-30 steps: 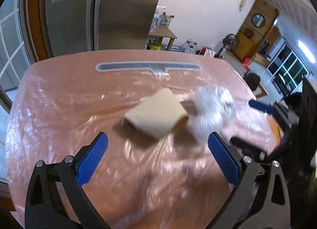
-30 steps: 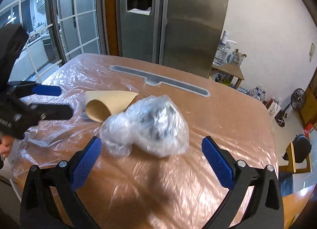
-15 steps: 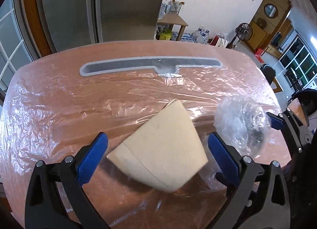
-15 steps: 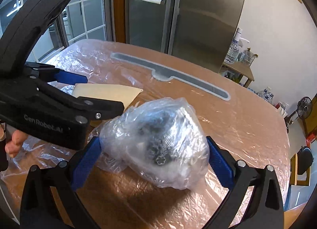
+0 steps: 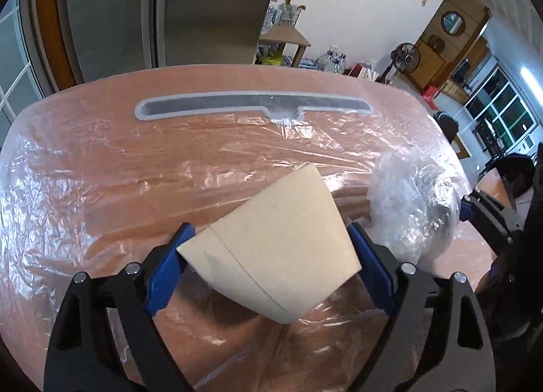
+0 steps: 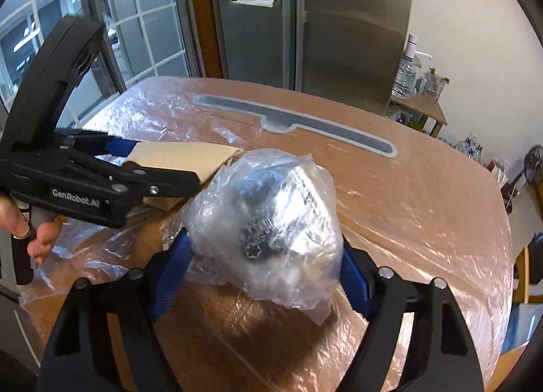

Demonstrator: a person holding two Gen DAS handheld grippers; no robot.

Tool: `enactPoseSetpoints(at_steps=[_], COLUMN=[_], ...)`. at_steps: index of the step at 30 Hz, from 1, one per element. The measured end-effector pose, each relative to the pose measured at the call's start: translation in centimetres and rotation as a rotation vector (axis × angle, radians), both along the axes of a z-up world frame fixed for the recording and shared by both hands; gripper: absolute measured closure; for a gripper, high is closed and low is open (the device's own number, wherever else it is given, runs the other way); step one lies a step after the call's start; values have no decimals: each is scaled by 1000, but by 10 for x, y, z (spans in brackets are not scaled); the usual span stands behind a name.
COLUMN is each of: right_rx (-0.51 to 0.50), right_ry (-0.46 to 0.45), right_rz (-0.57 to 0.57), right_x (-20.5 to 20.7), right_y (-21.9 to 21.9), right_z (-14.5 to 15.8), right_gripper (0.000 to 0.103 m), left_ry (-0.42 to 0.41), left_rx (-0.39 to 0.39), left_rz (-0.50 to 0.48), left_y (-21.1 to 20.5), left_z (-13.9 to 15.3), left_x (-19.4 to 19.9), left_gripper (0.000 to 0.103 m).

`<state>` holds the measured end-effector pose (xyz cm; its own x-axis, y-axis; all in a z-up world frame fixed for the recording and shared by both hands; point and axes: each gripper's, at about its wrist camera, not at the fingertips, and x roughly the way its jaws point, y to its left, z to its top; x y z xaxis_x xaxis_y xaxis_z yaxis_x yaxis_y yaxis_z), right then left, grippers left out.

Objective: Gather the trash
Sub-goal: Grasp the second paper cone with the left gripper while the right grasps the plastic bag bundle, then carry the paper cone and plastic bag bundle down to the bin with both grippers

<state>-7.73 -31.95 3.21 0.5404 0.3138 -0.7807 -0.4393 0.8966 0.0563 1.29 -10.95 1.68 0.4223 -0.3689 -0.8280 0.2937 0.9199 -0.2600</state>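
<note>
A flattened tan paper cup (image 5: 278,239) lies on the plastic-covered table (image 5: 118,188). My left gripper (image 5: 268,232) has its jaws closing around the cup, and both blue pads touch its sides. Just right of the cup sits a crumpled clear plastic bag (image 6: 271,215) with dark scraps inside. My right gripper (image 6: 263,242) is closing on that bag, its pads pressing into the plastic. In the right wrist view the left gripper (image 6: 163,164) comes in from the left over the cup (image 6: 190,158). The bag (image 5: 414,209) also shows in the left wrist view.
A grey slotted strip (image 5: 251,105) runs across the far part of the table. A steel fridge (image 5: 203,8) stands behind it. A person's hand (image 6: 20,222) grips the left handle. A side table with bottles (image 6: 414,100) is at the back right.
The left gripper came forward and down over the cup, and its jaws narrowed onto it. The right gripper's jaws narrowed onto the plastic bag.
</note>
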Motion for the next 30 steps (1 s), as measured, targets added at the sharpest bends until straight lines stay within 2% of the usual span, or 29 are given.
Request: enactPoseSetpoints(at_steps=[5,19,30], right_rx=[71,106,156], right_ry=[11,-8,-70], right_rz=[-43,-100,-98], right_x=[-5,-32,-74], right_y=[-13,-18,-20], right_z=[6,18,44], right_gripper=[27,28,28], left_ry=[-26,-128,-226], left_rx=[-24,16,24], left_rz=[3,61,72], left_y=[11,30,43], left_z=[12,33,61], left_x=[-12,-67,-123], left_gripper=[13,13,13])
